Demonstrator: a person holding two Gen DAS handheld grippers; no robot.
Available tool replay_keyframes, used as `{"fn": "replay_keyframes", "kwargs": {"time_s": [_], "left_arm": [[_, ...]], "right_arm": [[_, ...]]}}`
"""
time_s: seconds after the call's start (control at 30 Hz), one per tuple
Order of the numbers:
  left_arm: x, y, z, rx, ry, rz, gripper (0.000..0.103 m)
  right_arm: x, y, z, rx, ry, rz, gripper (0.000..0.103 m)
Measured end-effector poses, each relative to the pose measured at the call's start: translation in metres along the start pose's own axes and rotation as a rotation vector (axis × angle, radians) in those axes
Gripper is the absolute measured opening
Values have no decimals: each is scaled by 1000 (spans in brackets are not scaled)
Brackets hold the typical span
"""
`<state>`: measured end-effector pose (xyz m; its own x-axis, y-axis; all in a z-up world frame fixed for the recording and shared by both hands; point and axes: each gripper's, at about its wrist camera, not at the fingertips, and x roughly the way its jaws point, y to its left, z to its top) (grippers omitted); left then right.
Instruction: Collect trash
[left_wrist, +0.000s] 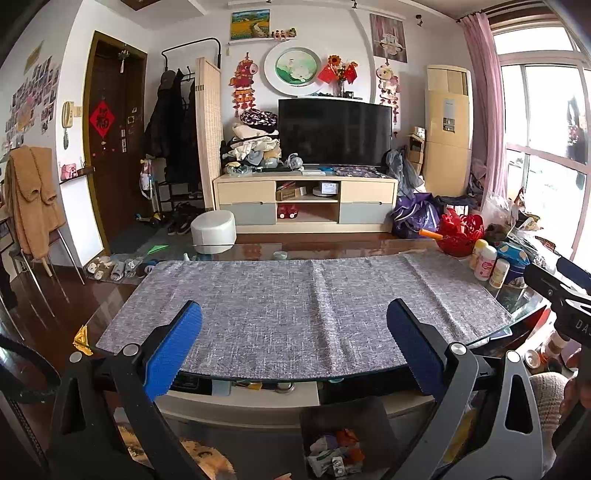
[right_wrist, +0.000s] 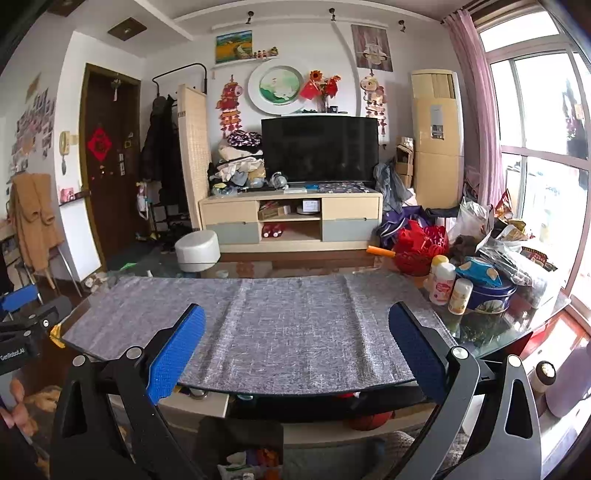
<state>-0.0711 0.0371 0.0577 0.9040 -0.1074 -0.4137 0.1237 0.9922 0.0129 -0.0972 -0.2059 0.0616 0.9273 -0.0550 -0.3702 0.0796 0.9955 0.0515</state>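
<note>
Both the left gripper and right gripper hung wide apart and empty above the trash bin below them, ready for pickups.

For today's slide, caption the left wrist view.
Open left gripper above a grey table mat, bin of trash below.

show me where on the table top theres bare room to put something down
The grey cloth is bare from its near edge to its far edge, between the left gripper and the right gripper. The crowded part is the table's right end: bottles, a blue tin, a red basket and bags.
</note>
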Motion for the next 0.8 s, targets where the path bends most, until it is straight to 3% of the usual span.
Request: {"fn": "replay_keyframes", "kwargs": {"time_s": [0.8], "left_arm": [[1,2,7,-7,-11,20,95]], "right_arm": [[4,5,1,-7,10,14,100]]}}
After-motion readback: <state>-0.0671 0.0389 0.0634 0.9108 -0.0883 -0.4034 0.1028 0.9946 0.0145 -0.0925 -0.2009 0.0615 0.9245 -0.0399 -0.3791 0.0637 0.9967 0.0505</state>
